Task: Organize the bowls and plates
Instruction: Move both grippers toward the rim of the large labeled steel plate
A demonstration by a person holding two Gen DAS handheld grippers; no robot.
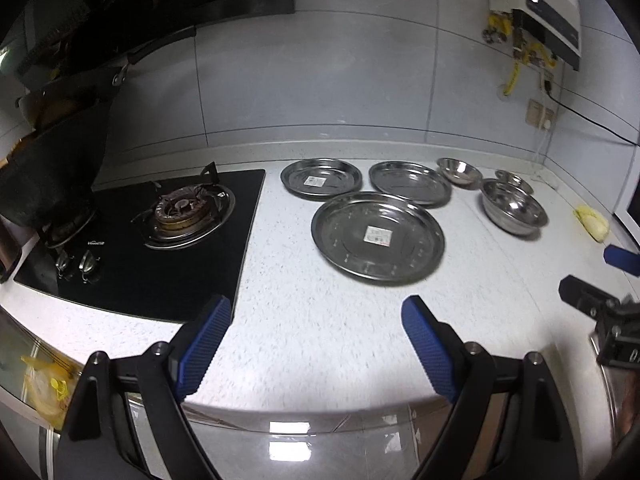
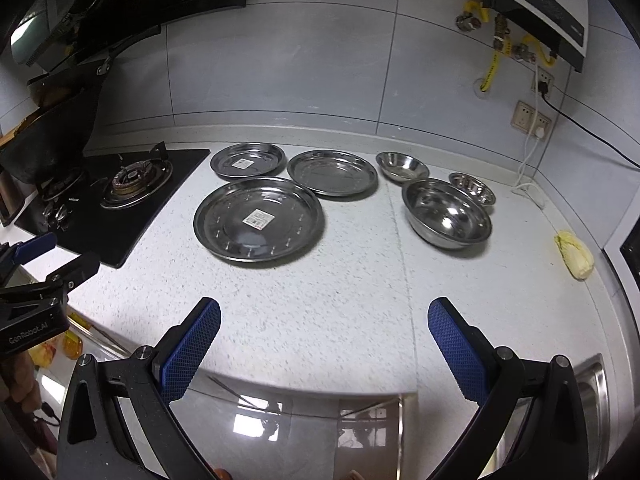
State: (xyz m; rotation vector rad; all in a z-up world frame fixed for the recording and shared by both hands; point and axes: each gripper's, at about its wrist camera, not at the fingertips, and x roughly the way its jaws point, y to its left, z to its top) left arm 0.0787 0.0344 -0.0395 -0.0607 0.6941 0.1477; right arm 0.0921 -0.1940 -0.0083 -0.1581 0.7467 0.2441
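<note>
Left tool (image 1: 316, 320): released, empty, above the near worktop (image 1: 320, 340).
Right tool (image 2: 324, 320): released, empty.
Plates: large round steel plate (image 2: 258, 222) nearest, two smaller round steel plates (image 2: 248, 160) (image 2: 332, 172) behind it.
Bowls: three shiny steel bowls (image 2: 446, 214) at the right.
Risk: thin, slippery rims may slide out of the pads; a dropped plate could knock its neighbours.

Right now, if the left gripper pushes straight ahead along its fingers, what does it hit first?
Probably the largest plate. The left gripper is open and empty, with only bare countertop between it and that plate's near rim. Its height above the counter is unclear, so it might pass over.
</note>
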